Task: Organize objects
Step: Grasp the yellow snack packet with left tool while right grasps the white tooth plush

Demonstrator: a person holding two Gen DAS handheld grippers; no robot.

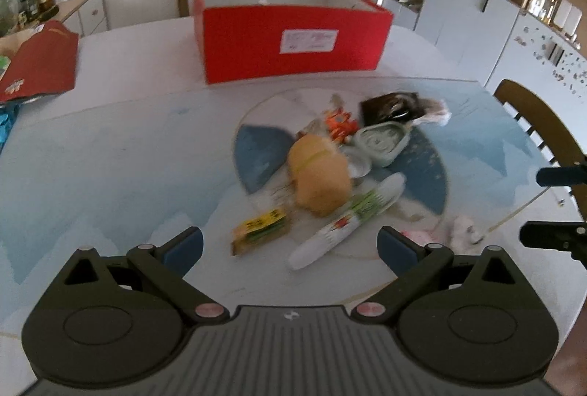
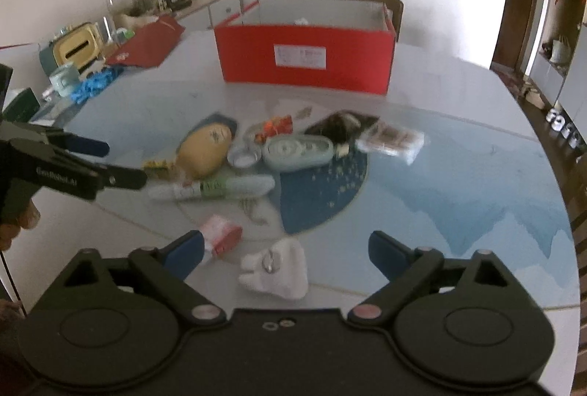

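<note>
Two grippers: left gripper (image 1: 290, 245) and right gripper (image 2: 286, 251), both spread wide, nothing between the pads.
Landmark: red box (image 2: 306, 56), open-topped, at the table's far side.
Pile: loose items clustered just in front of the red box.
Closest pick: white tooth-shaped piece (image 2: 275, 267), nearer than the pile, right under the right gripper; probably light and soft, take it across the narrow waist.
Left's option: white tube (image 1: 345, 223), likely slick and rolly, pinch mid-body.
Crowding: tan pouch (image 1: 319, 175) touches the tube; yellow packet (image 1: 260, 231) sits beside it.
</note>
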